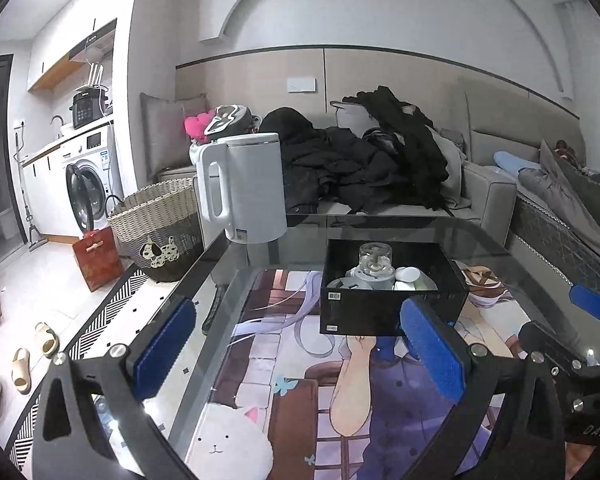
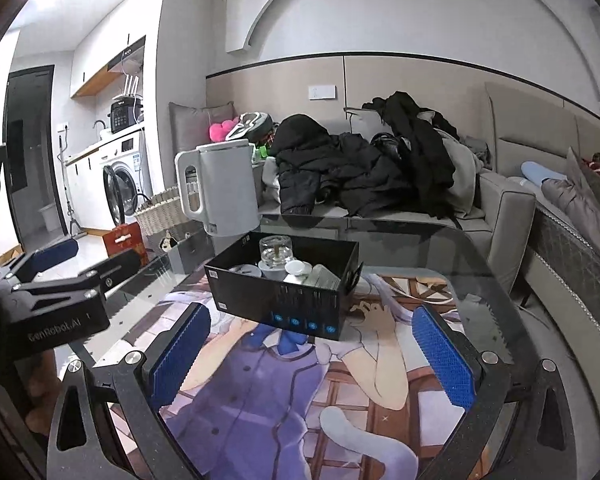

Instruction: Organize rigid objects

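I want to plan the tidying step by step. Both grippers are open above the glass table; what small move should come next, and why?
Probably ease the left gripper forward toward the black box. Both it and the right gripper are open and hold nothing, and the box, with a glass jar and white pieces inside, sits just ahead. The white kettle stands apart behind it.

"GenRobot.AI" on left tongs body; "DAS" on right tongs body; box labels unreadable.
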Motion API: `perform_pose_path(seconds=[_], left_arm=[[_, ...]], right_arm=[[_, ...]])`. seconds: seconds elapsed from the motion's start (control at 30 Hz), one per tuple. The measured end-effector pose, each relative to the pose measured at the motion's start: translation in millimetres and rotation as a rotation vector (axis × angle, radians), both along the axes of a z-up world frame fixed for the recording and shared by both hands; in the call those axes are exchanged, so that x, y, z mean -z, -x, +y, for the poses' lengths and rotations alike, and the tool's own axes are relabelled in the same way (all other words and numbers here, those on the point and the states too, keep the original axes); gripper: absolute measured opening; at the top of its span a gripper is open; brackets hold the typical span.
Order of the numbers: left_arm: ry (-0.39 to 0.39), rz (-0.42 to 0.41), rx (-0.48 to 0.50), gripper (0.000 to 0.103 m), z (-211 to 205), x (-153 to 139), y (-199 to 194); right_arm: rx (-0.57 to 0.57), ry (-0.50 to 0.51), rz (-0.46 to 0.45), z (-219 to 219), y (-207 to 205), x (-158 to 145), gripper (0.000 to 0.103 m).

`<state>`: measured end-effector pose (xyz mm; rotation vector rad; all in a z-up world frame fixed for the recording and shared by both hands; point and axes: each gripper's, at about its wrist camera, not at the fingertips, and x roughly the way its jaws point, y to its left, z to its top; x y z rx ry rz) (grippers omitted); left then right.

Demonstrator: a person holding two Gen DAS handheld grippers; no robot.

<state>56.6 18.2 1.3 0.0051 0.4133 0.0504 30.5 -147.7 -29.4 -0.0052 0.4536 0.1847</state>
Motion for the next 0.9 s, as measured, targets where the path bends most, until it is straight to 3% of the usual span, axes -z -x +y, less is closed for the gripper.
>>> perform_pose_path(seconds=[0.9], left_arm=[[-0.016, 0.000, 0.002, 0.103, -3.2, -1.8, -1.1]], right_arm=[[-0.001, -0.006, 0.009, 3.1, -1.1, 3.5, 0.103]])
